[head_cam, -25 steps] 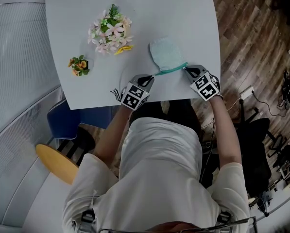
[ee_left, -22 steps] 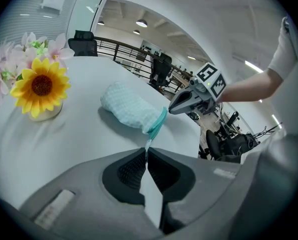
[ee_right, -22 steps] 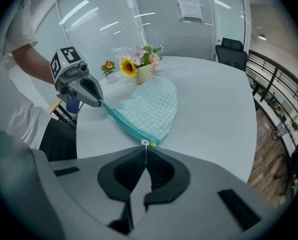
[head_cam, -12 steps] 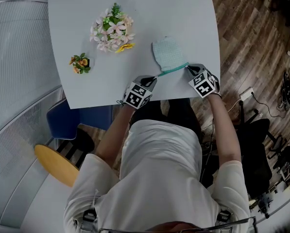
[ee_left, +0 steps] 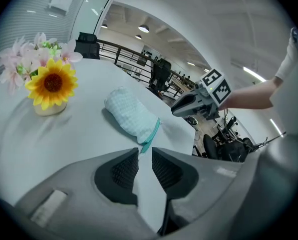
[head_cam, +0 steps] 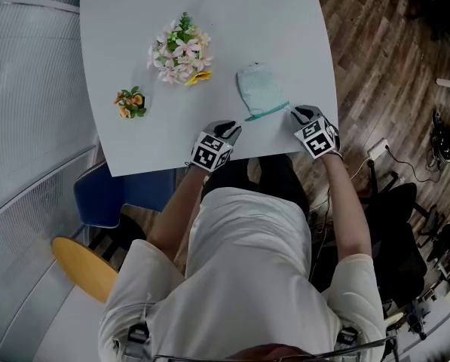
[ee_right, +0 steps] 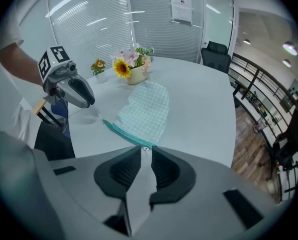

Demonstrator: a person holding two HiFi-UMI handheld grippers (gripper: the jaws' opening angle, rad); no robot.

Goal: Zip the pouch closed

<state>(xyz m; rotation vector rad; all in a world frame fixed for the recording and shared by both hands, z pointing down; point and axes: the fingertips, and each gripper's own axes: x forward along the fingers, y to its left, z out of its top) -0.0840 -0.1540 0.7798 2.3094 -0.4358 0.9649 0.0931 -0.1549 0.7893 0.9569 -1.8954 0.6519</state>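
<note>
The pale green checked pouch [head_cam: 260, 89] lies on the white table [head_cam: 209, 21], its teal zipper [head_cam: 267, 111] along the near edge. My right gripper [head_cam: 293, 111] is at the zipper's right end, shut on the small zipper pull [ee_right: 146, 148] at its fingertips. My left gripper [head_cam: 236, 125] sits just short of the zipper's left end [ee_left: 145, 145]; its jaws stand a narrow gap apart with only table showing between them. From the right gripper view the left gripper [ee_right: 90, 101] is a little clear of the pouch [ee_right: 144, 111].
A pot of pink flowers with a sunflower [head_cam: 179, 53] stands left of the pouch, a smaller orange flower pot [head_cam: 130, 102] further left. The table's near edge [head_cam: 209, 161] runs just behind both grippers. A blue chair [head_cam: 104, 198] and wood floor lie beyond.
The left gripper has drawn back slightly from the zipper's left end, which it was touching before. The right gripper stays at the right end. The pouch has not visibly moved on the table.
</note>
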